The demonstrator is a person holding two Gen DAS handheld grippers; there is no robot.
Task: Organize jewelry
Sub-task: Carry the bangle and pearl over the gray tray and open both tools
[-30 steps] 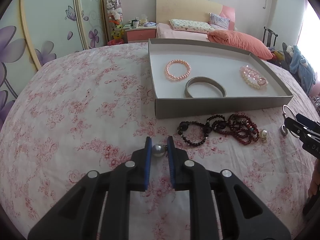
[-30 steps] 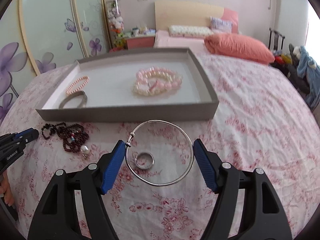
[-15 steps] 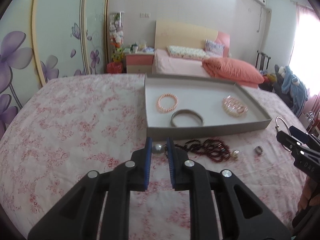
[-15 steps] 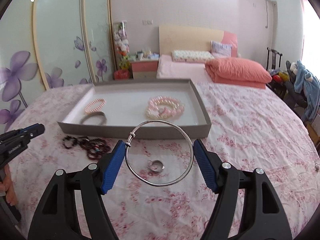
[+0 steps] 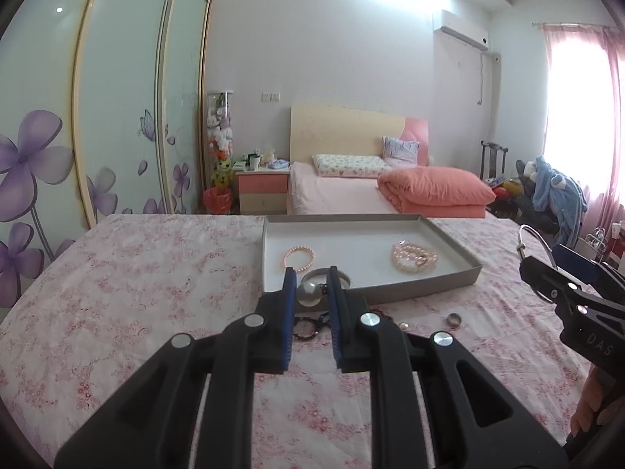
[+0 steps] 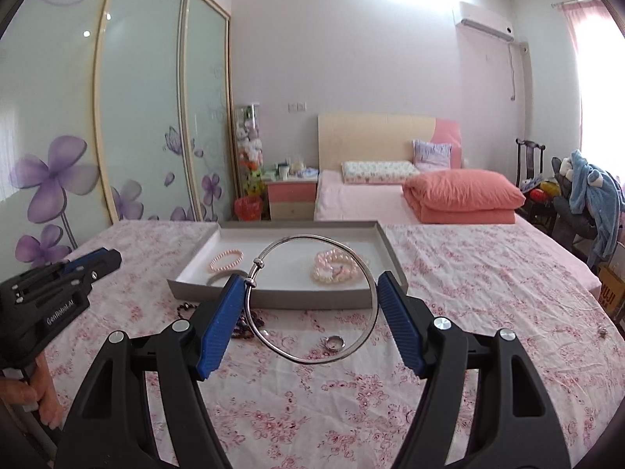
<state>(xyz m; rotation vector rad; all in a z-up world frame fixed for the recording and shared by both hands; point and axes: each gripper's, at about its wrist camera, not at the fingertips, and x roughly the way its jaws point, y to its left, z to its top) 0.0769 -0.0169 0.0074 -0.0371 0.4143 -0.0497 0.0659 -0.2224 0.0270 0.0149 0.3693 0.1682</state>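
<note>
2 grippers are each carrying a piece above the floral bedspread (image 5: 129, 293), in front of the grey tray (image 5: 449, 250). The left gripper (image 5: 310, 287) pinches a grey pearl (image 5: 309, 294) between its blue pads, jaws nearly together. The right gripper (image 6: 312, 297) has its jaws spread wide but loaded: a thin silver bangle (image 6: 312, 299) is braced between the pads, its clasp (image 6: 252, 272) against the left pad.

In the tray lie a pink bead bracelet (image 5: 299, 258), a grey bangle (image 5: 326, 273) partly hidden behind the left jaws, and a pale pink bracelet cluster (image 5: 414, 260). Outside it, on the bedspread just in front of the near wall, are dark beads (image 5: 308, 322), a small ring (image 5: 454, 319) and a tiny piece I cannot identify.

Risks, as I judge them:
- The pearl is round and smooth; any slackening or tilt of the pads could let it squirt out and roll across the bedspread.
- The bangle is held only at 2 points on its rim, so it could pivot or spring free if squeezed harder or bumped on the tray wall.
- Releasing either piece from high up could make it bounce out of the shallow tray or land on the bracelets.
</note>
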